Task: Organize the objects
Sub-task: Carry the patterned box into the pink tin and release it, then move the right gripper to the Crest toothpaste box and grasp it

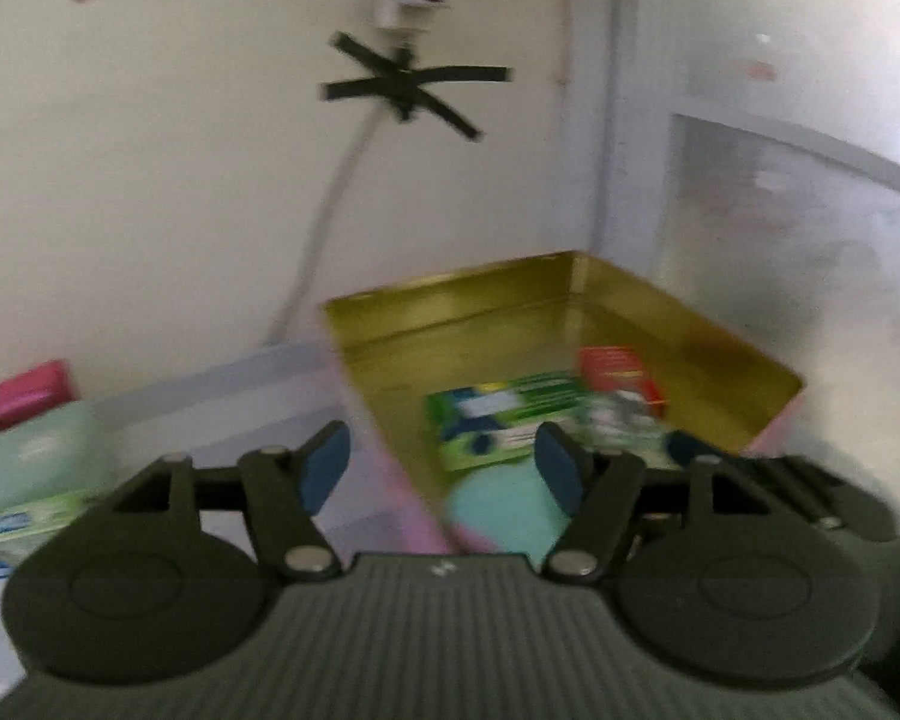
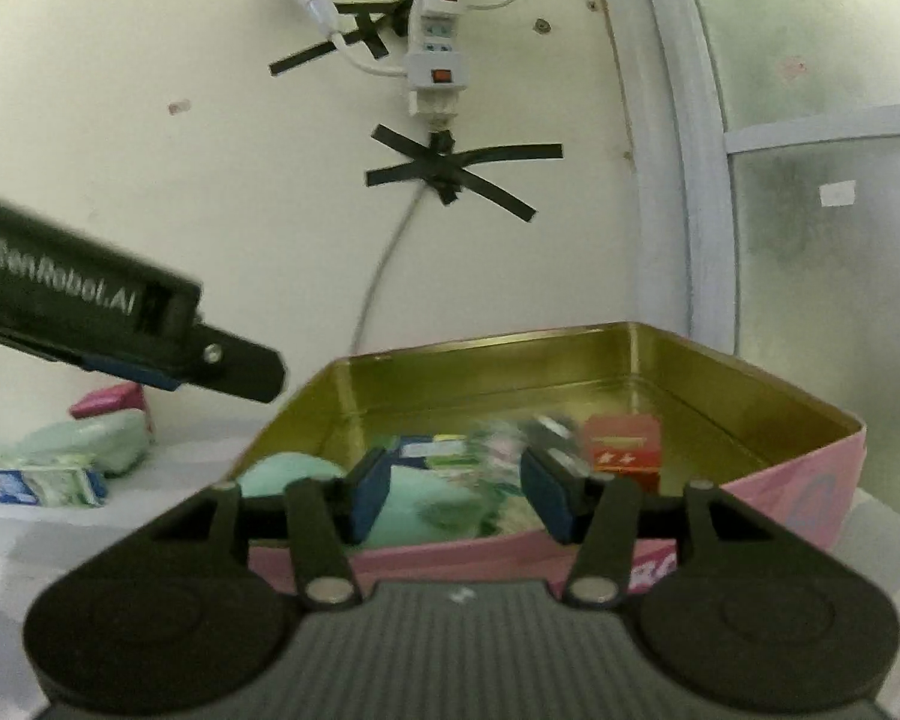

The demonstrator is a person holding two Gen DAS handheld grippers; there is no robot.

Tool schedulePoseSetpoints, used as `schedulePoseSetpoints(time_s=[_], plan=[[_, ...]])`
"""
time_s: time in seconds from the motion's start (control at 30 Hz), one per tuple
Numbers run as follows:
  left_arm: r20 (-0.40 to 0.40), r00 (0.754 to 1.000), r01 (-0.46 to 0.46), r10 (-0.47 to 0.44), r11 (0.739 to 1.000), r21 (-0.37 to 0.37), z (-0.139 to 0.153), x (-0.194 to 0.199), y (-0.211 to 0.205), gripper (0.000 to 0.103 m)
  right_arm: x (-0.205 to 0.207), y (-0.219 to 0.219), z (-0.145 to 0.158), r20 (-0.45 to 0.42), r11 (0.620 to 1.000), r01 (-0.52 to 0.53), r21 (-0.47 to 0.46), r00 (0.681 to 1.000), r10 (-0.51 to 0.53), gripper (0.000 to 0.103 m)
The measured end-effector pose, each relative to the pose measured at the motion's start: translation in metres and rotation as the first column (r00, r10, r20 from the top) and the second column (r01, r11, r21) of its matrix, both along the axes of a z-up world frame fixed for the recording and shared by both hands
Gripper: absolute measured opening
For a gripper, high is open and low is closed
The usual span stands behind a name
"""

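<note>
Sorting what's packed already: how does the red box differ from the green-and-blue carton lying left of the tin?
The red box sits inside the tin, upright near its right side; the green-and-blue carton lies flat outside on the surface. The red box looks squat, the carton long. Both are small cardboard packs.

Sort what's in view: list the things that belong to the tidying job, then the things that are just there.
Part of the job:
- pink tin, open, gold inside
- red box, green box and teal pouch in the tin
- mint pouch, pink-capped item and blue-green box outside the tin, to its left

Just there:
- power strip on the wall
- black tape cross
- frosted window
</note>
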State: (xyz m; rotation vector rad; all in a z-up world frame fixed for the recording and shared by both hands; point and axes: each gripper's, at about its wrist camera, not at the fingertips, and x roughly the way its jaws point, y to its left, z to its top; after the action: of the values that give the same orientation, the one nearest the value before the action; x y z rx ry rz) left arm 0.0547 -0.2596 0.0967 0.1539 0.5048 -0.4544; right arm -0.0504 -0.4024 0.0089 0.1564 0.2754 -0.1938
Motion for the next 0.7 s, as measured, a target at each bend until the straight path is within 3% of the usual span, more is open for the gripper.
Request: schedulePoseSetpoints(time_s=[0.37,0.7], plan=[[0.016,0.987,-0.161,0.161,0.987,0.017,-0.004,-0.028,0.094,0.073,-0.013,0.066,0.025,0.027,0.991,-0.126,-0.04,0.992,0.127,0.054],[-0.048,0.938,-0.342,0.342,0.94,0.016,-0.032,-0.028,0.201,0.074,0.012,0.15,0.014,-0.092,0.939,-0.343,0.021,0.935,0.344,0.056]])
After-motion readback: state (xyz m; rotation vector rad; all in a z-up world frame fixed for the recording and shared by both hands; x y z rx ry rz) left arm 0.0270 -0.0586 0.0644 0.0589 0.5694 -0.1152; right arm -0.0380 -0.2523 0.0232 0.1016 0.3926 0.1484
